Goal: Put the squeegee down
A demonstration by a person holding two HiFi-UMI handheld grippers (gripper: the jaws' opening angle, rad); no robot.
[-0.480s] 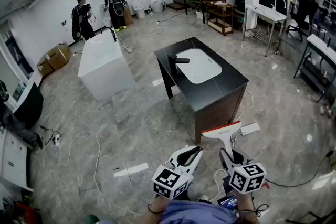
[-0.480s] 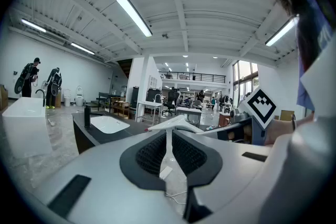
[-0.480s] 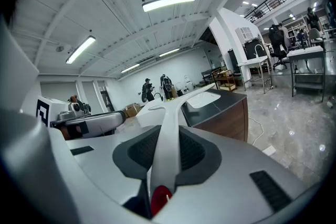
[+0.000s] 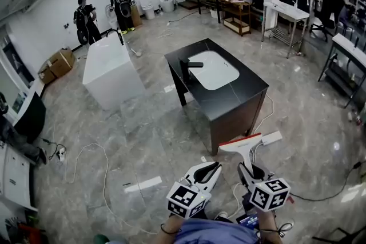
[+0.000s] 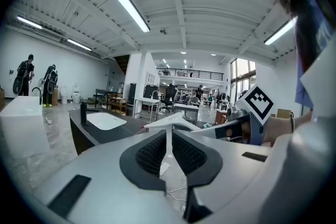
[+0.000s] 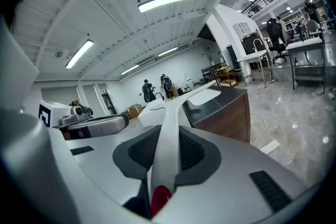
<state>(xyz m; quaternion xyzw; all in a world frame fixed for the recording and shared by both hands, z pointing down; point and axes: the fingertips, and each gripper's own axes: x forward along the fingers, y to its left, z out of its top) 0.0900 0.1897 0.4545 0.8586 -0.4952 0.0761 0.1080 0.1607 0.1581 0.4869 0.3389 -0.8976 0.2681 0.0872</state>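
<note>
The squeegee (image 4: 242, 143) has a white handle and a white blade with a red edge. My right gripper (image 4: 247, 166) is shut on its handle and holds it above the floor, blade away from me, just in front of the black sink counter (image 4: 234, 101). In the right gripper view the handle (image 6: 169, 128) runs up between the dark pads, toward the counter (image 6: 220, 107). My left gripper (image 4: 215, 164) hovers just left of it, shut and empty. Past its jaws in the left gripper view (image 5: 169, 136) I see the squeegee blade (image 5: 176, 119).
The counter carries a white basin (image 4: 214, 70) and a black tap (image 4: 189, 68). A white bathtub (image 4: 108, 68) stands to its left. Cables (image 4: 103, 180) and a power strip (image 4: 273, 138) lie on the marble floor. Two people (image 4: 103, 11) work at the back wall; tables line the right.
The head view has shifted slightly. Both grippers and the squeegee stay where they were.
</note>
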